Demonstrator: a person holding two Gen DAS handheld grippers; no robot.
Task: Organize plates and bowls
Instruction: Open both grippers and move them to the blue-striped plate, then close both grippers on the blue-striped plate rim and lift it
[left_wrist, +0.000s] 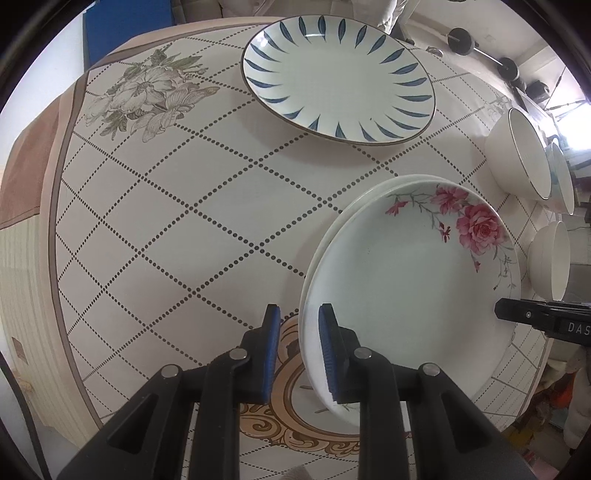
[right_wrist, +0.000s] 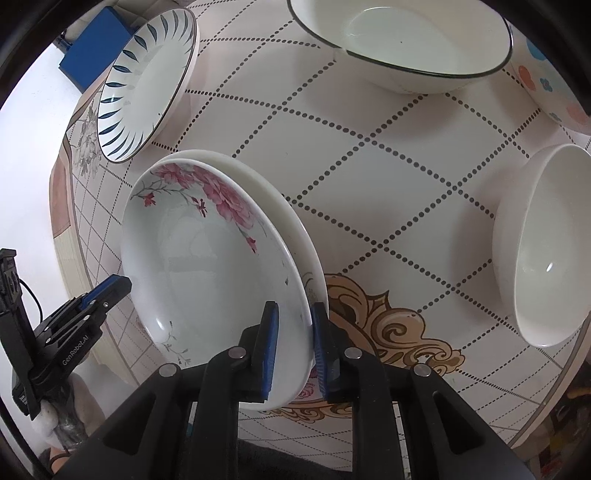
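Observation:
A pink-rose plate (left_wrist: 410, 295) lies on top of a plain white plate (left_wrist: 332, 229) on the table; both also show in the right wrist view, the rose plate (right_wrist: 207, 266) and the white plate (right_wrist: 266, 188). My left gripper (left_wrist: 298, 354) is open; its right finger sits over the rose plate's near rim, its left finger over the tablecloth. My right gripper (right_wrist: 294, 350) straddles the rose plate's rim with its jaws a little apart. A blue-leaf plate (left_wrist: 338, 77) lies at the far side.
A large white bowl with a dark rim (right_wrist: 402, 40), a spotted bowl (right_wrist: 550, 70) and a small white bowl (right_wrist: 546, 251) stand to the right. The bowls also show at the right edge of the left wrist view (left_wrist: 517, 155). The checked tablecloth (left_wrist: 192, 206) lies to the left.

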